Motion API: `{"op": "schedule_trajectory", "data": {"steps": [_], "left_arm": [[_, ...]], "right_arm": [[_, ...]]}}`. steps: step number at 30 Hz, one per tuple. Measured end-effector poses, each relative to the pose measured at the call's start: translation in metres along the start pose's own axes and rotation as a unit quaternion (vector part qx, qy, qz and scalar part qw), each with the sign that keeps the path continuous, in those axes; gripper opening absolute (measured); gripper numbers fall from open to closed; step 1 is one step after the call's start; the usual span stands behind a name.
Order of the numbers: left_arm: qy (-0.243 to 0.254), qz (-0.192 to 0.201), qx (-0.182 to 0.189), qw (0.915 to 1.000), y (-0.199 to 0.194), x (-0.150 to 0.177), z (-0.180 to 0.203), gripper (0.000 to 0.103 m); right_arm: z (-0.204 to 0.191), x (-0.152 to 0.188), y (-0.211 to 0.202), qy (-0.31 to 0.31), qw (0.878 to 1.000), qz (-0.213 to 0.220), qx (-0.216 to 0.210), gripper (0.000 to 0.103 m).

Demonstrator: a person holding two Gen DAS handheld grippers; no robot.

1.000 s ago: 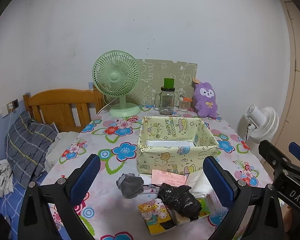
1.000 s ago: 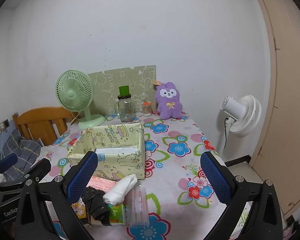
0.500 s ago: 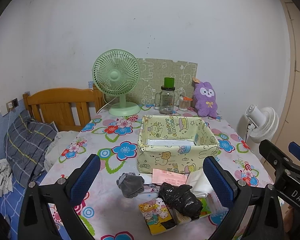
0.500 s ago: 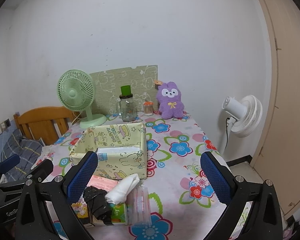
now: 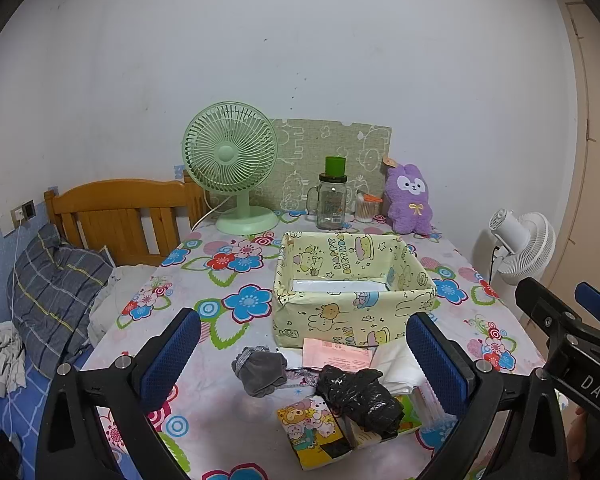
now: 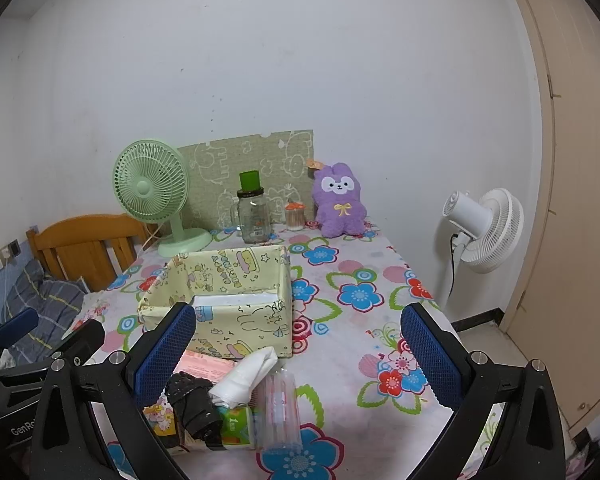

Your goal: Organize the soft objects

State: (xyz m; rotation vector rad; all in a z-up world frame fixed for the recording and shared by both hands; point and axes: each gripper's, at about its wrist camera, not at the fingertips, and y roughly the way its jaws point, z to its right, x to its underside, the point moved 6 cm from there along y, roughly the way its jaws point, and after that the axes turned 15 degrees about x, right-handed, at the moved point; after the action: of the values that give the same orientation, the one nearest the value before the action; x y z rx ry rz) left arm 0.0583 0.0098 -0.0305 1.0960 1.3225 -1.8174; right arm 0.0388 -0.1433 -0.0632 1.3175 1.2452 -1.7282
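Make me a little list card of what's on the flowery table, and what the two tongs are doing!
box: yellow cartoon box, open top, mid-table
soft pile: grey sock, black bag, white cloth, in front of box
plush: purple bunny, by wall
fan: green fan, back left
left tongs: open, holding nothing
right tongs: open, holding nothing

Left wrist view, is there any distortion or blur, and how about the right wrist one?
Left wrist view: sharp, evenly lit, dark fisheye corners, door frame bowed. Right wrist view: same vignette, door curves strongly, no glare.
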Motion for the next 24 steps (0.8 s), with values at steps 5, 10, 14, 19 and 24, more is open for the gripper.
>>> {"op": "schedule_trajectory", "data": {"steps": [5,10,14,19,24], "left_arm": [[0.0,0.0,0.0,1.0,-0.0002,0.0005,0.0002,0.103],[-0.004,0.004,-0.002,1.0,-0.0013,-0.0007,-0.0002,0.103],[-0.004,0.001,-0.004,1.0,0.0005,0.0003,-0.0012,0.102],[-0.006,-0.001,-0.003,1.0,0.0016,0.0029,-0.0046,0.102],[-0.008,-0.008,-0.002,0.9999,0.0057,0.0073,-0.0062,0.101]], "right_arm": [[0.0001,-0.0007,0.0001,0.0,1.0,0.0,0.0,0.103],[0.0006,0.0005,0.0006,0.002,1.0,0.0,0.0,0.103],[-0.0025,0.0018,-0.0002,0.003,1.0,-0.001,-0.003,0.103],[-0.0061,0.0027,0.0017,0.001,1.0,-0.003,-0.005,0.103],[-0.0086,0.0039,0.0036,0.0,1.0,-0.006,-0.007,0.1]]}}
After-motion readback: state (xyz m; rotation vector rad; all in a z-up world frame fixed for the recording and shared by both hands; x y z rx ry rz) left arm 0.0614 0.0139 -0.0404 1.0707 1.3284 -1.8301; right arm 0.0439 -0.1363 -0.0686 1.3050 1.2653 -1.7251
